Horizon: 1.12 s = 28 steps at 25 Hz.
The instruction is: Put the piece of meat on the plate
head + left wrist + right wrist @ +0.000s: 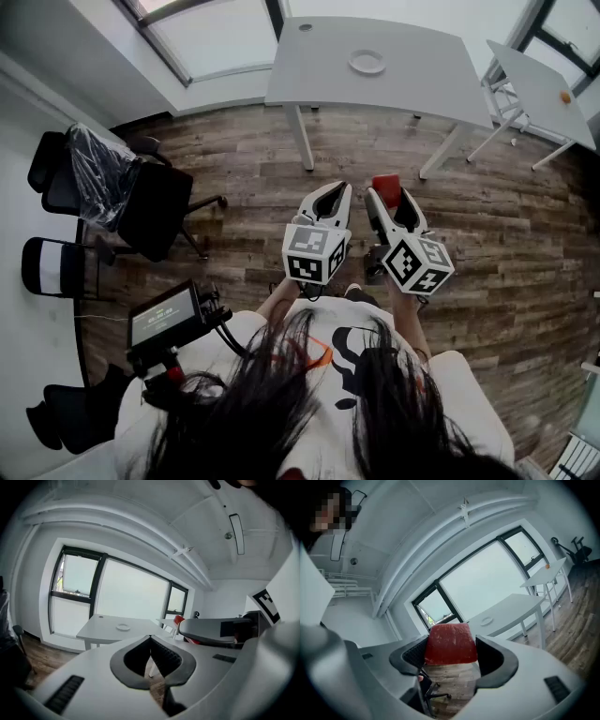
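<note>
No word or number can be read anywhere. In the head view, the small screen point(169, 319) at eight o'clock shows lines of print too small to make out. The left cube point(314, 253) and right cube point(417, 264) near the centre bear only black-and-white square patterns, no letters.

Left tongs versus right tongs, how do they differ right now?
Opening: the left tongs are closed tip to tip, while the right tongs stand wide. Load: the left tongs hold nothing, while the right tongs clamp the red piece of meat. Shared: both are held side by side above the wood floor, pointing toward the white table with the plate.
</note>
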Motion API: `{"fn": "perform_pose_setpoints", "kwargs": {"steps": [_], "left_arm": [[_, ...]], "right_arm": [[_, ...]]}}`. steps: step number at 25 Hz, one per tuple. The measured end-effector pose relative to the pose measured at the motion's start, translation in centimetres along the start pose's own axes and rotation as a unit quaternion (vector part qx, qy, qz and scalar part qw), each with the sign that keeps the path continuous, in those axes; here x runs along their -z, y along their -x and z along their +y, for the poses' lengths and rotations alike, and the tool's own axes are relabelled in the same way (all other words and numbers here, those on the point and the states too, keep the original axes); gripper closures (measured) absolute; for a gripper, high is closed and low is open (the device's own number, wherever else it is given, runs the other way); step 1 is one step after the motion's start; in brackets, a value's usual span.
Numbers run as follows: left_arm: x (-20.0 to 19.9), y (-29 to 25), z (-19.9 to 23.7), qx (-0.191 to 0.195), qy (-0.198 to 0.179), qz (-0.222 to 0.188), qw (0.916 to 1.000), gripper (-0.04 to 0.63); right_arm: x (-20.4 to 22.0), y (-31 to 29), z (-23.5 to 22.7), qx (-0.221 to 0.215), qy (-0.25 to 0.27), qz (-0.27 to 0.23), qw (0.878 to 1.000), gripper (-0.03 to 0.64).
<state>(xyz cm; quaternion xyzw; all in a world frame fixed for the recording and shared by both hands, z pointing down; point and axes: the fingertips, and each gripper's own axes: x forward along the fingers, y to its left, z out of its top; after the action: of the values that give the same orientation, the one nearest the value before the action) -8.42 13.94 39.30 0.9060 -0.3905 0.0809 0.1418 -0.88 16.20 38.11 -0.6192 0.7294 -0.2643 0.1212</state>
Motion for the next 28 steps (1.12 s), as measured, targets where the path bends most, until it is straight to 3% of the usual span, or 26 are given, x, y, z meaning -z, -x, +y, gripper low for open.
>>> {"fn": "perform_pose_setpoints", "kwargs": {"steps": [28], "left_arm": [[1.3, -1.0, -1.6, -0.004, -0.010, 0.016, 0.9998, 0.589]], "right_arm": [[0.1, 0.8, -2.7, 0.005, -0.038, -0.002, 0.999, 0.302]]}}
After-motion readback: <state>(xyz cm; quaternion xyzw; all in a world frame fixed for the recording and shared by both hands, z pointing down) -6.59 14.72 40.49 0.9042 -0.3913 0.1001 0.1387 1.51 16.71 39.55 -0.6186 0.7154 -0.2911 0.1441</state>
